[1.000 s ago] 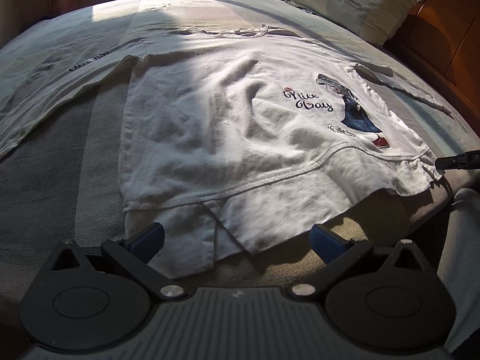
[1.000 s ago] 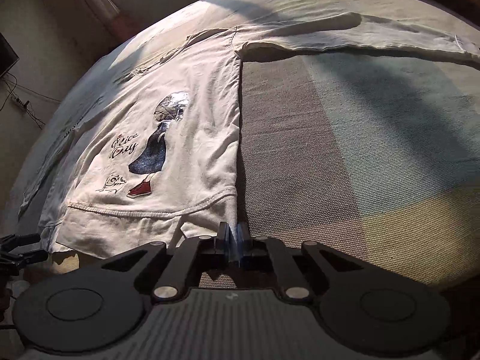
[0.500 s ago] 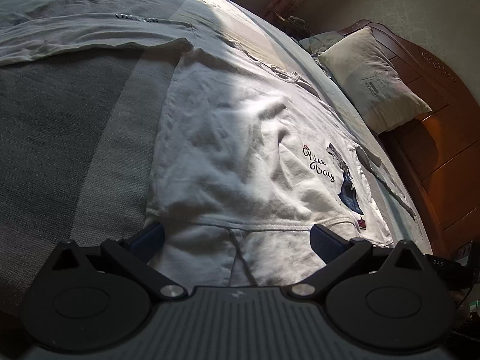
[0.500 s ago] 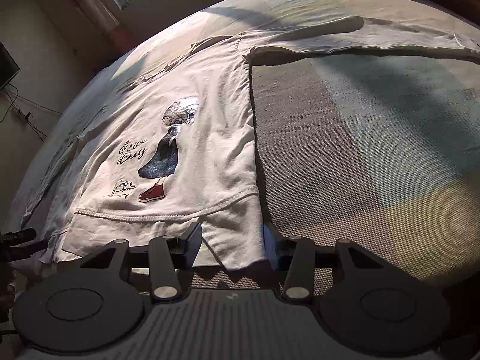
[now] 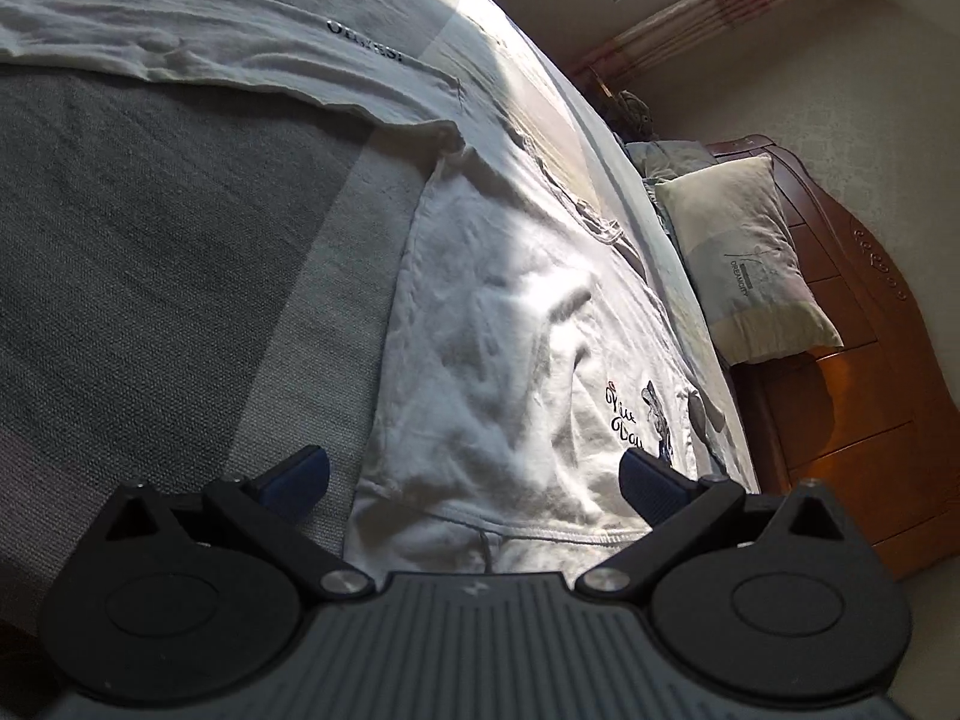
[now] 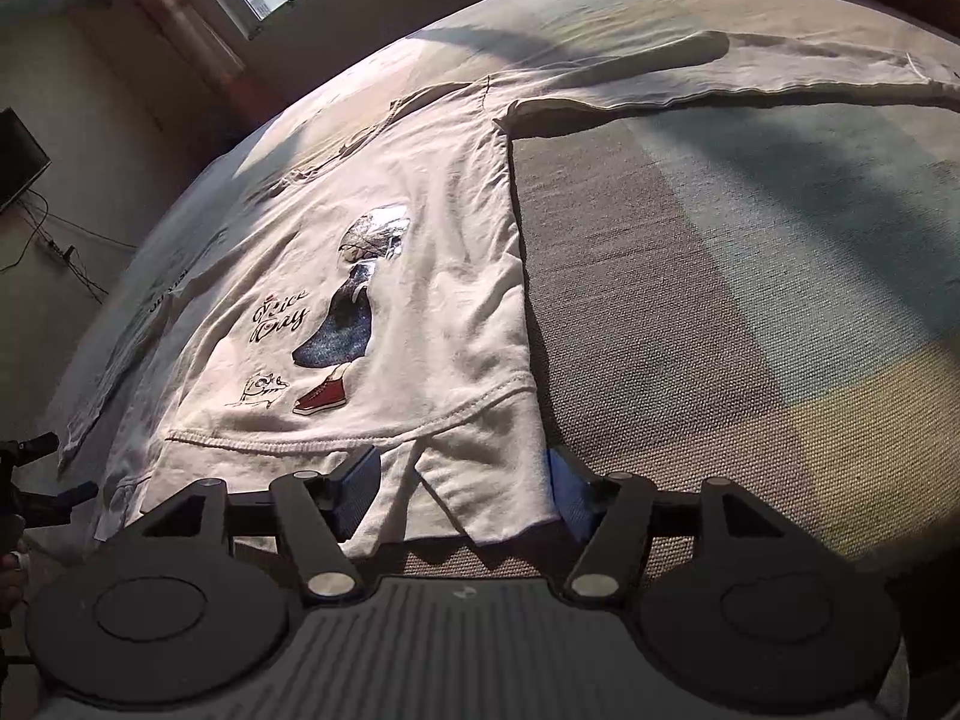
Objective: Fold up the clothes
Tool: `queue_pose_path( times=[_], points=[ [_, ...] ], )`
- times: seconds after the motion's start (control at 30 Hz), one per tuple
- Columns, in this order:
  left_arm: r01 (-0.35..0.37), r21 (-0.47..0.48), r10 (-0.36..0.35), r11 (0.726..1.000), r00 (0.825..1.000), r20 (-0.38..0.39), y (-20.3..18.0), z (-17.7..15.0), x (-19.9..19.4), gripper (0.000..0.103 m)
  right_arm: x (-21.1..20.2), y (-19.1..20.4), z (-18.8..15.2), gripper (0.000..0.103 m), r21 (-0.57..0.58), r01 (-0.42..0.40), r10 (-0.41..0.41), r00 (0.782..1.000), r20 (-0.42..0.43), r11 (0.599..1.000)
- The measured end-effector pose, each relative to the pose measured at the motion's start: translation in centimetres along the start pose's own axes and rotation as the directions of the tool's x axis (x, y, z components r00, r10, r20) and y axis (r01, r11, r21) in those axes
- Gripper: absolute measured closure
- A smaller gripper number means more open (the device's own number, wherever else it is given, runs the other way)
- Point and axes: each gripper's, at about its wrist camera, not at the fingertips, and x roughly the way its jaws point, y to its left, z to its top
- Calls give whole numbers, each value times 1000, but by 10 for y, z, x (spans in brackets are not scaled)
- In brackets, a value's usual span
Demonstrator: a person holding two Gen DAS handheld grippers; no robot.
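Both claws are now spread wide: the right gripper (image 6: 465,495), pinched shut a second ago, has been opened astride the right hem corner of the white long-sleeved shirt (image 6: 420,324), spread flat on the bed (image 6: 750,312); the left gripper (image 5: 474,480) brackets the opposite corner, suggesting a hem grasp

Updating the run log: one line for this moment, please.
phase: pre-grasp | shirt: flat on bed | left gripper: open at hem | right gripper: open at hem corner
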Motion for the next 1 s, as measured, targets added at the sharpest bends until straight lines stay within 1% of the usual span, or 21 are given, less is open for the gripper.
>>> queue_pose_path(
  times=[0.03, 0.1, 0.13, 0.2, 0.27, 0.33, 0.37, 0.43, 0.53, 0.63, 0.77, 0.8, 0.87, 0.9, 0.93, 0.97, 1.0],
  points=[
    [39, -5, -39, 999, 999, 0, 2, -1, 4, 2, 0, 0, 0, 32, 2, -3, 3, 1000, 0, 1000],
    [105, -13, -105, 994, 994, -34, 2, 3, 15, 1, 1, 2, 0, 30, -5, -1, 1, 1000, -1, 1000],
    [113, -12, -114, 993, 993, -41, 1, 8, 21, 1, 2, 4, 0, 29, -12, 1, -1, 1000, 0, 1000],
    [123, -9, -123, 992, 991, -52, 0, 19, 31, 1, 3, 7, -1, 22, -31, 2, -2, 1000, -2, 1000],
    [109, -8, -109, 994, 991, -74, -2, 28, 38, 1, 6, 12, -1, 19, -49, 11, -12, 1000, -8, 999],
    [112, 0, -111, 994, 988, -104, -4, 27, 38, 1, 7, 17, -2, 18, -71, 29, -30, 1000, -7, 997],
    [129, -11, -130, 992, 984, -123, -1, 23, 36, 1, 7, 19, -3, 18, -84, 39, -39, 999, -4, 996],
    [189, -52, -195, 981, 968, -158, 10, 10, 29, 1, 7, 22, -7, 17, -108, 51, -51, 999, 1, 993],
    [190, -50, -196, 980, 967, -162, 8, 6, 30, 1, 6, 22, -9, 16, -124, 51, -51, 999, 3, 991],
    [188, -45, -193, 981, 967, -164, 6, 2, 31, 1, 7, 21, -8, 13, -111, 41, -42, 999, -2, 993],
    [185, -39, -189, 982, 968, -166, 3, -2, 33, 1, 5, 20, -8, 13, -107, 34, -34, 999, 0, 994],
    [182, -25, -183, 983, 969, -163, 2, -3, 32, 1, 5, 19, -9, 13, -104, 29, -28, 1000, 6, 994],
    [173, 7, -170, 985, 973, -156, 1, -6, 31, 6, 3, 16, -12, 12, -99, 17, -15, 1000, 19, 995],
    [168, -6, -167, 986, 975, -143, 3, -6, 30, 8, 3, 16, -12, 12, -98, 12, -10, 1000, 23, 995],
    [163, -24, -165, 986, 978, -129, 5, -4, 29, 11, 4, 16, -12, 11, -99, 10, -8, 1000, 21, 995],
    [153, -30, -155, 988, 980, -123, 8, -4, 28, 18, 4, 17, -11, 11, -101, 10, -8, 1000, 18, 995],
    [141, -33, -144, 989, 982, -118, 10, -4, 27, 22, 4, 17, -10, 11, -103, 11, -9, 1000, 14, 995]
  ],
)
